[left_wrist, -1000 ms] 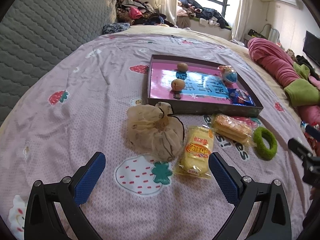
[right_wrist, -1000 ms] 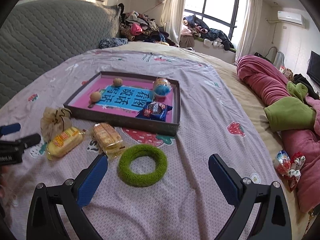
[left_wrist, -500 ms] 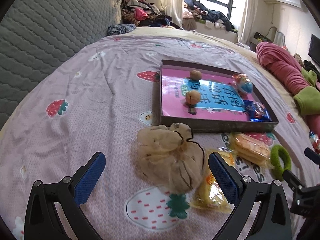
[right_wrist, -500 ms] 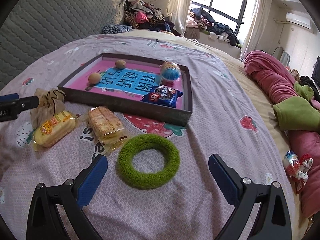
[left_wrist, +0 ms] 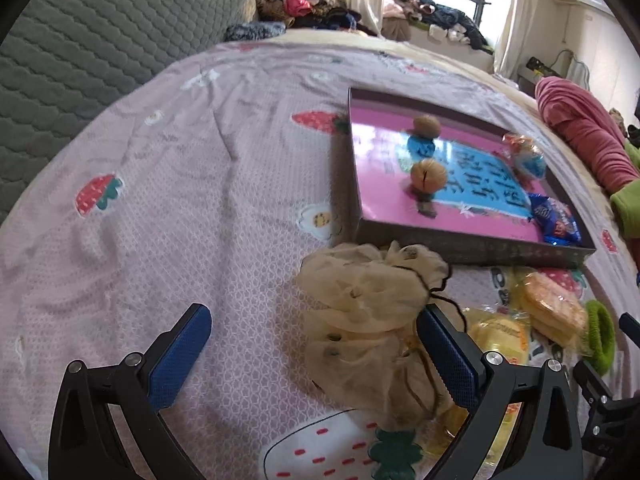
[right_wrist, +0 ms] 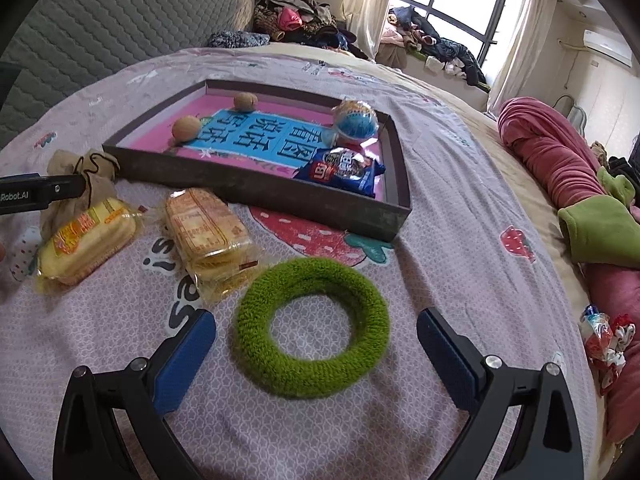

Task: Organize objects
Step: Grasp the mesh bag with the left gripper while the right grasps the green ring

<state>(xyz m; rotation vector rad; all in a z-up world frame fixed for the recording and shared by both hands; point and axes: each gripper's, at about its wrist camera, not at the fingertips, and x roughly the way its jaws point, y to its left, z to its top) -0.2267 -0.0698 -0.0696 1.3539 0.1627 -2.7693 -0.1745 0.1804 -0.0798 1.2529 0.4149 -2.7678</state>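
Observation:
A dark tray (right_wrist: pixel 256 186) with a pink and blue floor lies on the bed; it holds two walnuts (right_wrist: pixel 186 128), a blue ball-shaped sweet (right_wrist: pixel 356 122) and a blue snack packet (right_wrist: pixel 342 172). In front of it lie two yellow biscuit packs (right_wrist: pixel 208 232), a beige mesh pouch (left_wrist: pixel 368 312) and a green fuzzy ring (right_wrist: pixel 312 322). My left gripper (left_wrist: pixel 312 348) is open, and the pouch sits between its fingers toward the right one. My right gripper (right_wrist: pixel 316 356) is open around the near half of the green ring.
The bed has a pink strawberry-print sheet (left_wrist: pixel 160 208). A grey quilted headboard (left_wrist: pixel 80 40) stands at the left. Red and green bedding (right_wrist: pixel 580 200) lies at the right, with wrapped sweets (right_wrist: pixel 604 344) beside it. Clothes are piled by the window (right_wrist: pixel 432 44).
My left gripper has moved forward and left onto the mesh pouch. My right gripper has moved forward so that the green ring lies between its fingers.

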